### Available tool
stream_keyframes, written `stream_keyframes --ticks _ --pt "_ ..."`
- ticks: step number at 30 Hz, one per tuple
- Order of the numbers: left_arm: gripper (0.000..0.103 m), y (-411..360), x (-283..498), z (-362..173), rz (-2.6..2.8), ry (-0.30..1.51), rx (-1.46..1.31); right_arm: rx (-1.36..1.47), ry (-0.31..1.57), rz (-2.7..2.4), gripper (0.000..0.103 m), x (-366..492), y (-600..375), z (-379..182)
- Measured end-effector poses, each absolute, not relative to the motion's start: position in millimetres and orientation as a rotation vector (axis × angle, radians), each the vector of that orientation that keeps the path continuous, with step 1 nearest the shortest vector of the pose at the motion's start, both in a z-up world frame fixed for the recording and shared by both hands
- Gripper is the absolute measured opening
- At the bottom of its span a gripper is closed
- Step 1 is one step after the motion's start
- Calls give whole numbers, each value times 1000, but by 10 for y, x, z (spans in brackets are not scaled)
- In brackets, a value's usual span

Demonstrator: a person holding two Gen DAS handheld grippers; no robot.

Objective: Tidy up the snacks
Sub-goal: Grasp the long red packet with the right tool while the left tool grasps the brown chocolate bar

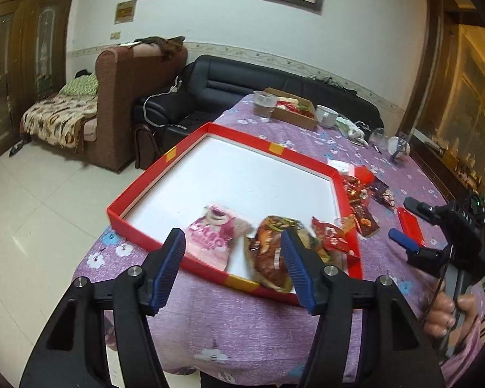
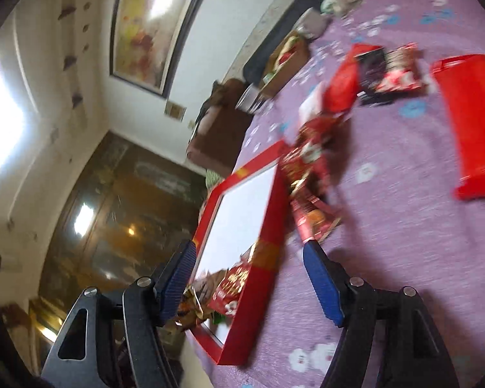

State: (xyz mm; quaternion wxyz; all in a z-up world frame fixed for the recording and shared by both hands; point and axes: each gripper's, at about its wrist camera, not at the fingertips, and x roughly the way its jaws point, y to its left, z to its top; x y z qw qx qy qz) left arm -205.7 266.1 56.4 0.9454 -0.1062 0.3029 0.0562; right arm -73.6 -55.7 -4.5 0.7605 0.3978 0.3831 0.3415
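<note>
A big red box with a white floor (image 1: 242,174) lies on the purple flowered tablecloth (image 1: 242,323). Inside its near edge lie a pink snack bag (image 1: 210,239), a brown-orange snack bag (image 1: 271,255) and a red packet (image 1: 333,236). My left gripper (image 1: 232,265) is open and empty, just above and in front of these bags. More red and dark packets (image 1: 362,200) lie outside the box's right wall. My right gripper (image 1: 404,223) is open and empty to the right of the box; in its own tilted, blurred view the gripper (image 2: 249,278) hovers over the box's corner (image 2: 262,258).
A flat red piece (image 2: 468,123) lies on the cloth right of the packets. At the table's far end stand a glass (image 1: 264,105), a cardboard box of food (image 1: 294,108) and a white cup (image 1: 326,115). Sofas (image 1: 210,97) and tiled floor lie to the left.
</note>
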Motion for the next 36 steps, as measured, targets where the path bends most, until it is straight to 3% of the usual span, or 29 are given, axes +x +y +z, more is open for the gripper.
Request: stream_keyframes --ticks 6,10,16,23,25,27,29,36 --pt "64 2322 -1994 693 28 602 -149 797 755 627 72 -724 -1054 159" --pt "72 2004 -1939 741 -50 603 -97 731 713 439 74 -685 -1534 290" --pt "73 1498 -1841 686 -173 643 -32 533 852 161 76 -505 -1749 207" --pt "73 1229 -1815 647 -294 723 -52 314 943 123 76 -297 -1206 137" --pt "73 1212 -1801 662 -306 740 -66 189 958 76 72 -240 -1025 100" --pt "73 1193 -1741 691 -325 760 -94 58 962 31 57 -213 -878 51" --pt "73 1158 -1653 728 -340 780 -125 0 946 21 49 -229 -864 44" --pt "73 869 -1251 705 -300 872 -133 81 907 -82 49 -202 -1507 51"
